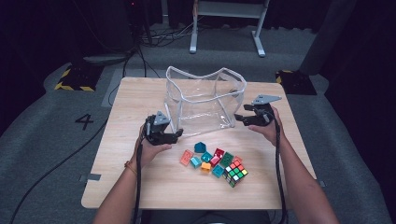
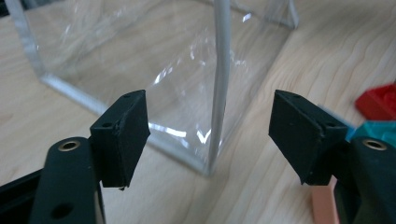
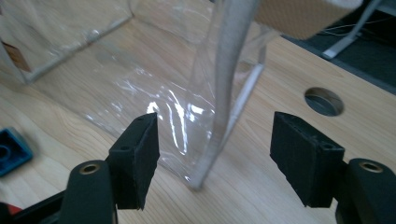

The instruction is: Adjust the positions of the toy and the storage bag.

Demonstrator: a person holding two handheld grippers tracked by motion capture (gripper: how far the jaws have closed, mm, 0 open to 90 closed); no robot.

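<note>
A clear plastic bag (image 1: 205, 100) stands open-topped in the middle of the wooden table (image 1: 135, 93). My left gripper (image 1: 177, 134) sits at the bag's near left corner. In the left gripper view its jaws (image 2: 210, 135) stand apart, and the bag's corner seam (image 2: 219, 84) rises just beyond the gap, untouched. My right gripper (image 1: 239, 119) is at the bag's near right corner. In the right gripper view it (image 3: 215, 149) is open too, with the bag's white-edged seam (image 3: 229, 70) ahead of the pads and nothing pinched.
Several small coloured blocks (image 1: 208, 158) lie in front of the bag, with a scrambled puzzle cube (image 1: 235, 173) at their right. A blue block (image 3: 9, 151) shows at the left of the right gripper view, and a round hole (image 3: 323, 101) in the tabletop at its right.
</note>
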